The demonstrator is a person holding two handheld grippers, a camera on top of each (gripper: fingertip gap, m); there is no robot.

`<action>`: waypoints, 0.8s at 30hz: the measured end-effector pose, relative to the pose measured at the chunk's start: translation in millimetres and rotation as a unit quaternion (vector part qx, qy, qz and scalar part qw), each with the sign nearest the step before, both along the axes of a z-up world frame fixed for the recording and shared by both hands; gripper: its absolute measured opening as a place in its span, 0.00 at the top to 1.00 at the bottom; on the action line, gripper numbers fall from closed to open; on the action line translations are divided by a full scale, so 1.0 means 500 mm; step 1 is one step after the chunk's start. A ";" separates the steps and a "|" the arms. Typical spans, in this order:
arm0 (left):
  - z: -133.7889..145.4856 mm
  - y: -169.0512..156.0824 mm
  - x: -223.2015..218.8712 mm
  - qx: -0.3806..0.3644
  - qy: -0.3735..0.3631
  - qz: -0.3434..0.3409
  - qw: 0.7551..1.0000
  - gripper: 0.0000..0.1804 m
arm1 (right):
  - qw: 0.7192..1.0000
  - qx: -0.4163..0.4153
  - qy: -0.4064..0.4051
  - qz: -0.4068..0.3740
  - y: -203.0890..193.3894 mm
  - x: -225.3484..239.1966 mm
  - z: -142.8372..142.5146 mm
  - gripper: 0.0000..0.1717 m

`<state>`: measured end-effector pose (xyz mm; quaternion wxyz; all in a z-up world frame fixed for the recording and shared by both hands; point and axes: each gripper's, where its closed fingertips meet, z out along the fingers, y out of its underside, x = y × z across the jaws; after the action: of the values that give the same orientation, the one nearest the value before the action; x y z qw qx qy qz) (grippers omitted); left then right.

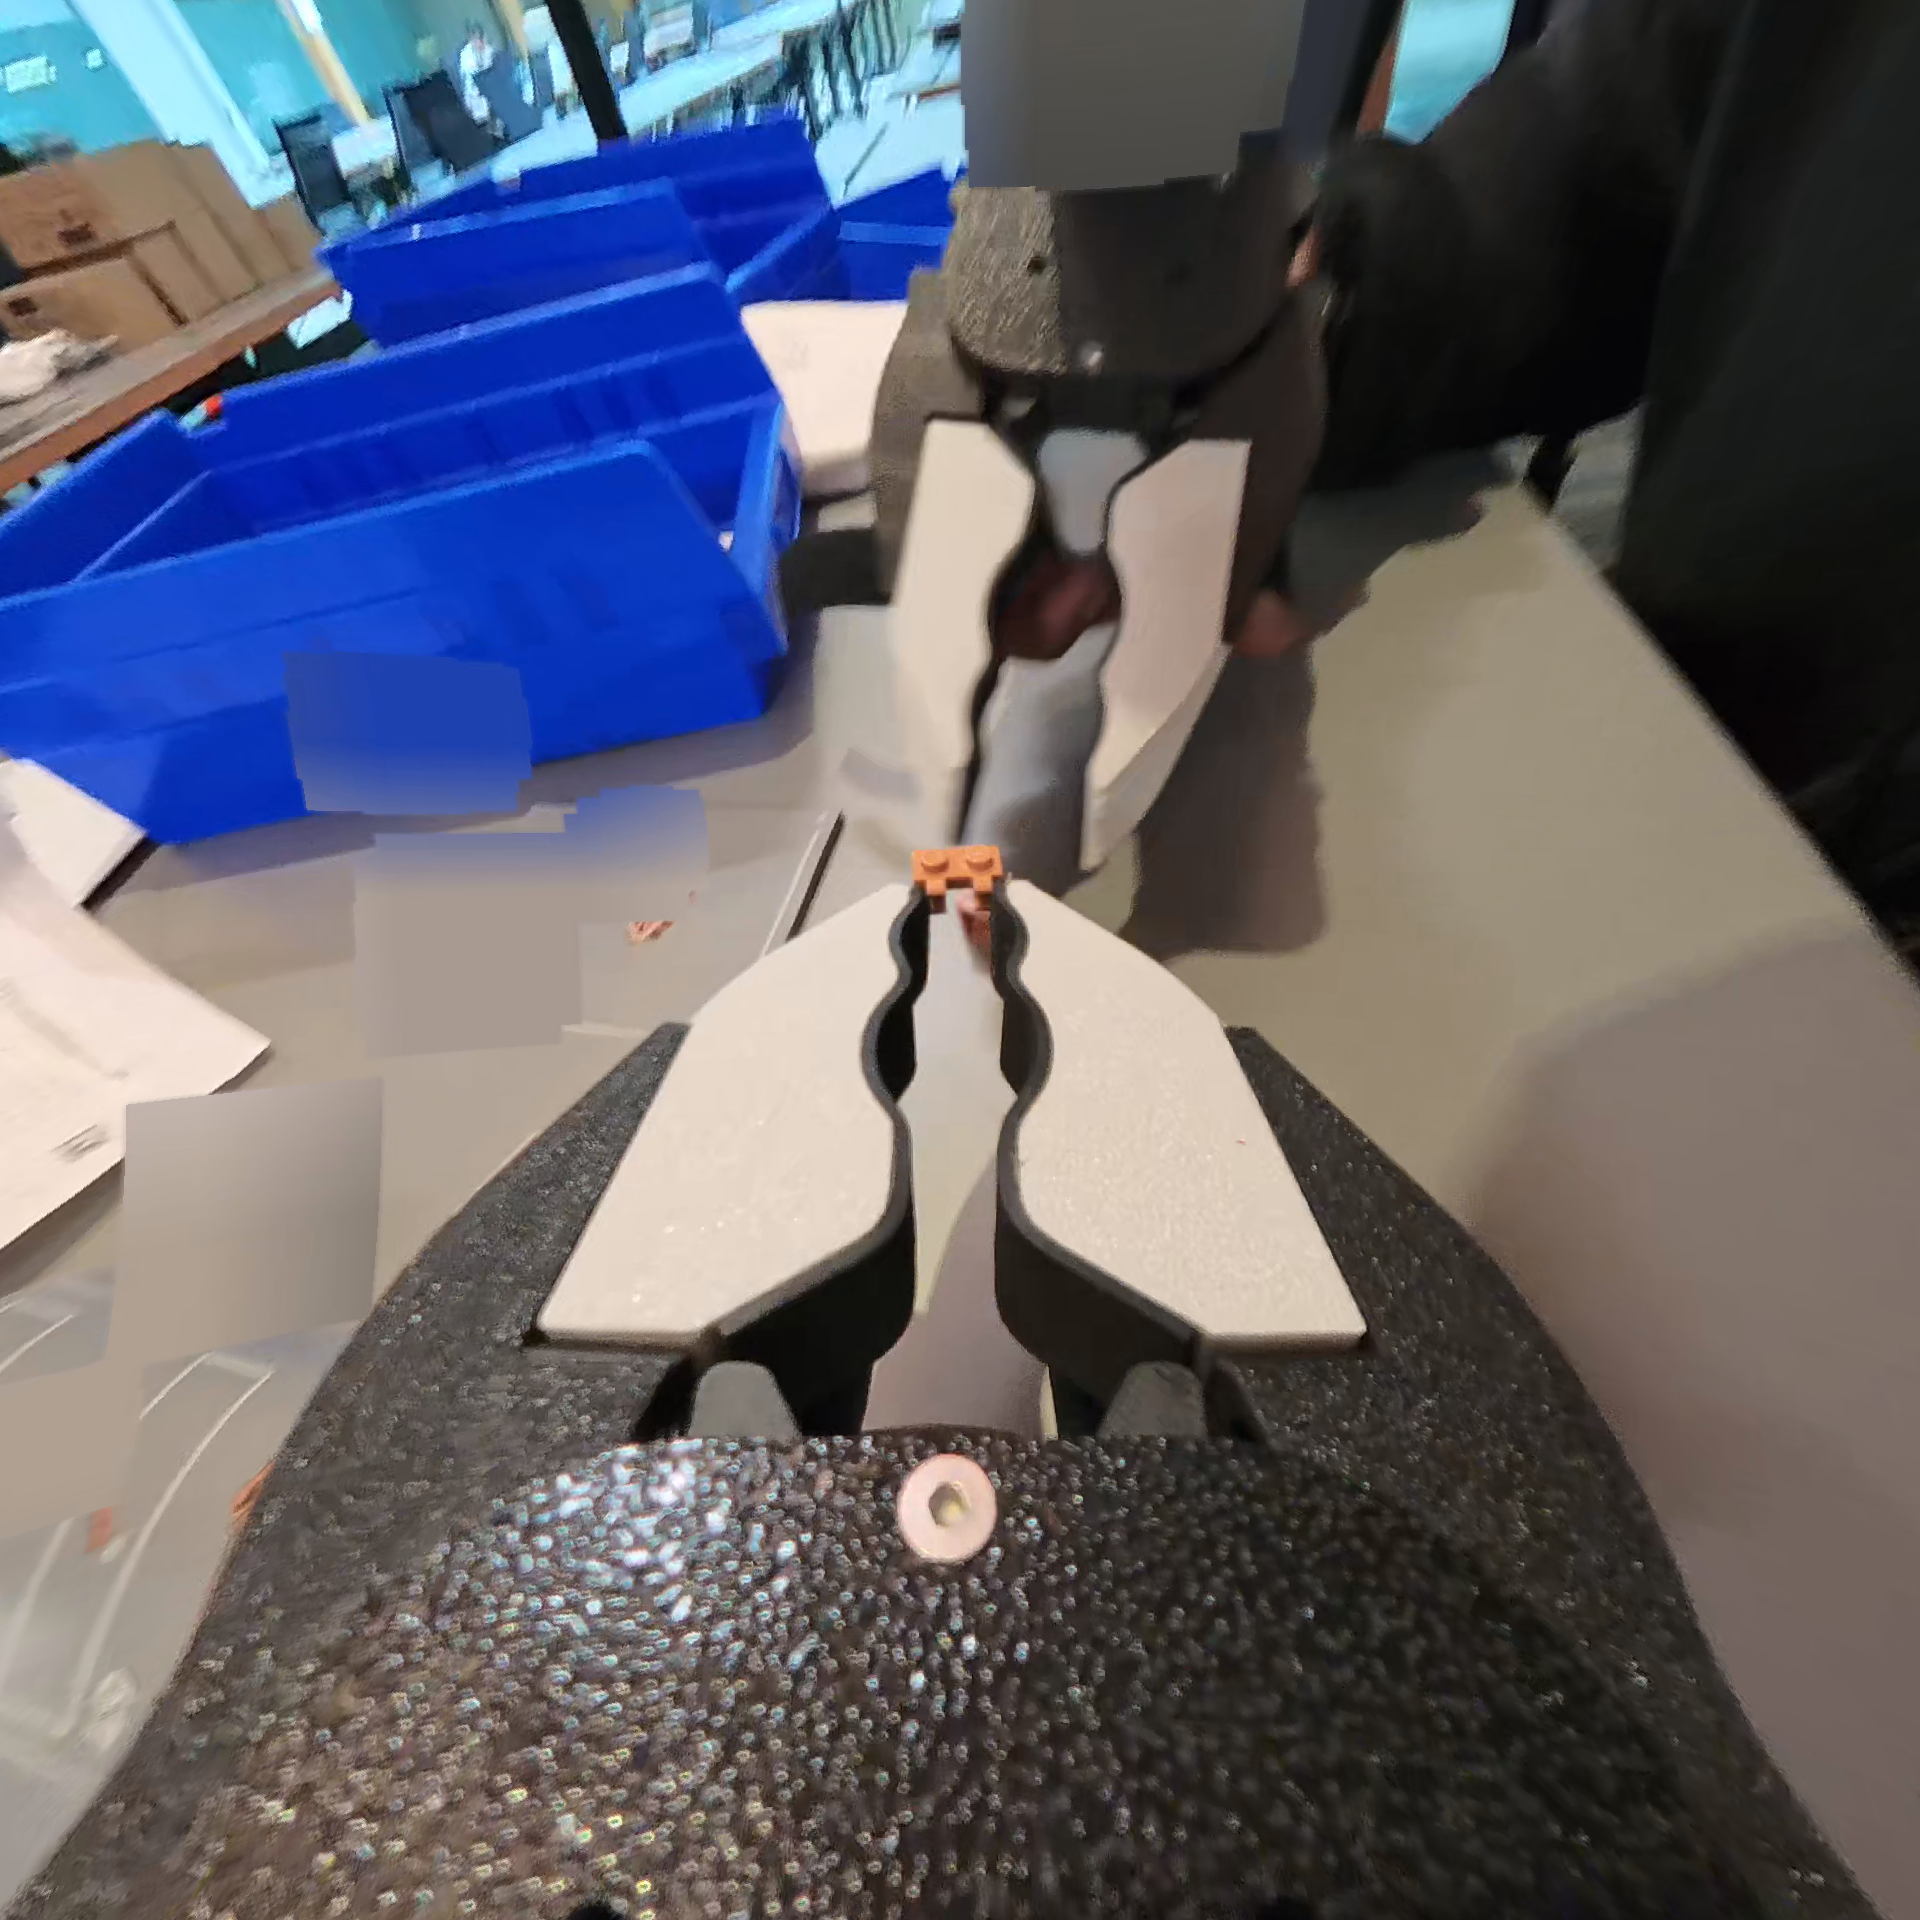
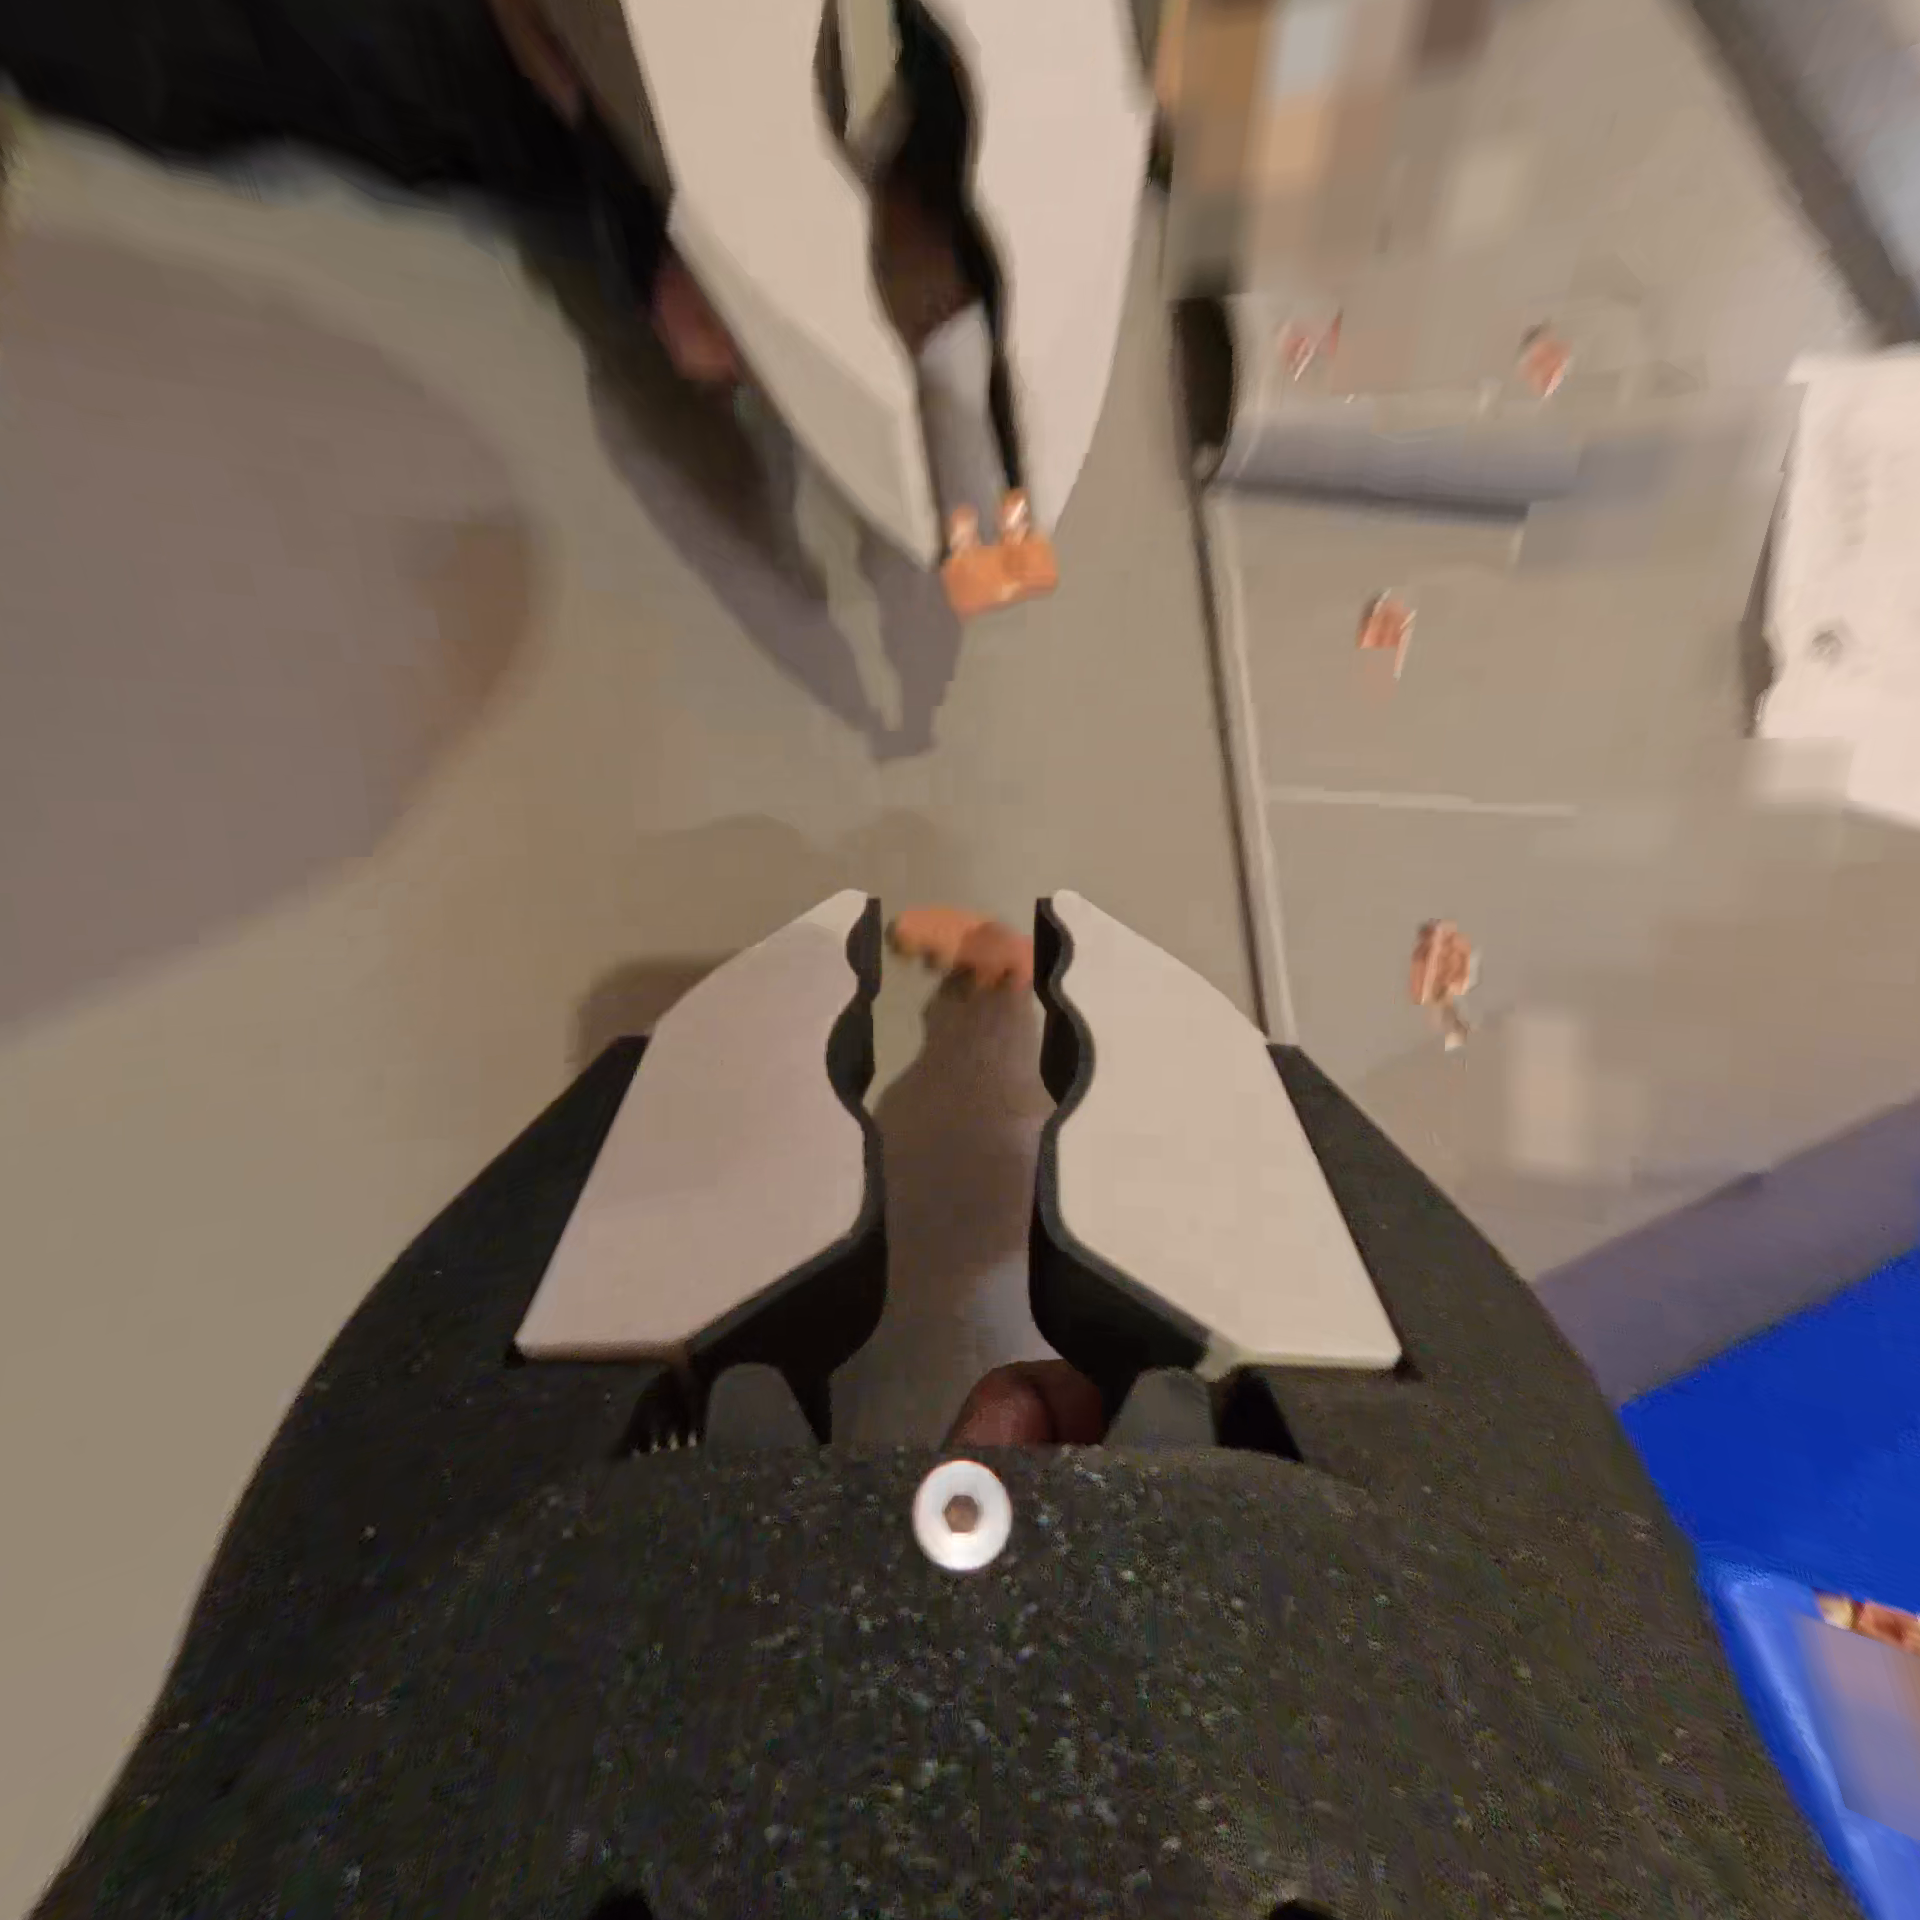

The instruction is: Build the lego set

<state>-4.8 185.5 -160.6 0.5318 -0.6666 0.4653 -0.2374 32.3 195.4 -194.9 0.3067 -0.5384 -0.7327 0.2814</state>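
My left gripper (image 1: 956,902) is shut on a small orange toy-brick plate (image 1: 957,871) with two studs, pinched at the very fingertips above the grey table (image 1: 1507,935). It also shows in the right wrist view (image 2: 997,571), held by the left gripper (image 2: 987,530) at the top. My right gripper (image 2: 956,914) is open. A blurred orange piece (image 2: 956,940) lies between its fingertips, and the pads do not press on it. In the left wrist view the right gripper (image 1: 1029,831) points down just beyond my left fingertips, fingers apart.
Several blue bins (image 1: 468,582) stand at the left, and one shows in the right wrist view (image 2: 1787,1455). Paper sheets (image 1: 94,1018) lie at the left. More small orange pieces (image 2: 1387,629) (image 2: 1444,966) lie on a grey sheet at the right. A person in dark clothing (image 1: 1662,364) stands beyond. Tip to tip, the grippers are about 6 cm apart.
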 end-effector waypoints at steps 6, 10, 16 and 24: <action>-0.019 0.005 -0.004 -0.002 0.033 0.009 0.999 0.94 | 0.995 -0.034 -0.087 -0.022 0.004 0.047 -0.043 0.84; -0.039 0.003 0.001 -0.014 0.057 0.004 0.998 0.94 | 0.993 -0.057 -0.099 -0.033 0.007 0.038 -0.064 0.81; -0.076 -0.003 -0.004 -0.046 0.104 -0.001 0.994 0.94 | 0.994 -0.067 -0.089 -0.008 -0.007 0.008 -0.062 0.79; -0.092 -0.008 -0.020 -0.084 0.117 0.000 0.990 0.94 | 0.995 -0.055 -0.083 0.028 -0.046 -0.034 -0.050 0.80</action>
<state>-14.9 181.3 -206.9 0.4159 -0.7322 0.5024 -0.1964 15.5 172.4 -219.6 0.2068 -0.5553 -0.7537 0.2844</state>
